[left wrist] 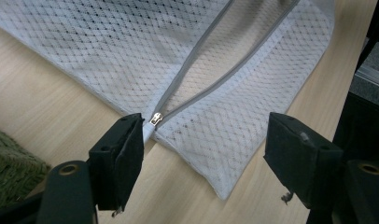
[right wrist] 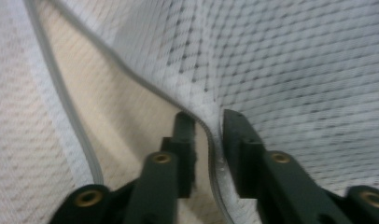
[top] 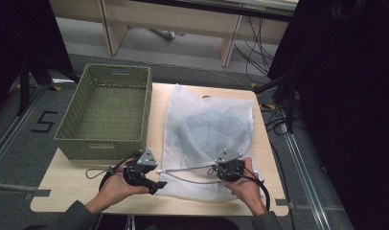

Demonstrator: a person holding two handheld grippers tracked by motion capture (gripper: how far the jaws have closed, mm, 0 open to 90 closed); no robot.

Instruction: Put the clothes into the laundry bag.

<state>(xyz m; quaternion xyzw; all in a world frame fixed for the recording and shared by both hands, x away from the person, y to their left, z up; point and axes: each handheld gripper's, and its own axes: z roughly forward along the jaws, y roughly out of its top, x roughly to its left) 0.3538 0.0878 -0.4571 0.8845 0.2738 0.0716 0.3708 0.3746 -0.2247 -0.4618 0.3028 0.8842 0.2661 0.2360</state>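
Observation:
A white mesh laundry bag lies flat on the wooden table, with bluish cloth inside it. Its grey zipper runs along the near edge and stands parted. In the left gripper view the metal zipper slider sits at the bag's corner, just off one black fingertip. My left gripper is open wide over that corner, holding nothing. My right gripper is shut on the upper zipper edge of the bag, lifting it off the lower layer.
A green woven basket with nothing in it stands on the table's left half, close beside the bag. Bare tabletop shows in front of the basket. Desk legs and cables lie on the floor beyond, and a dark curtain hangs at right.

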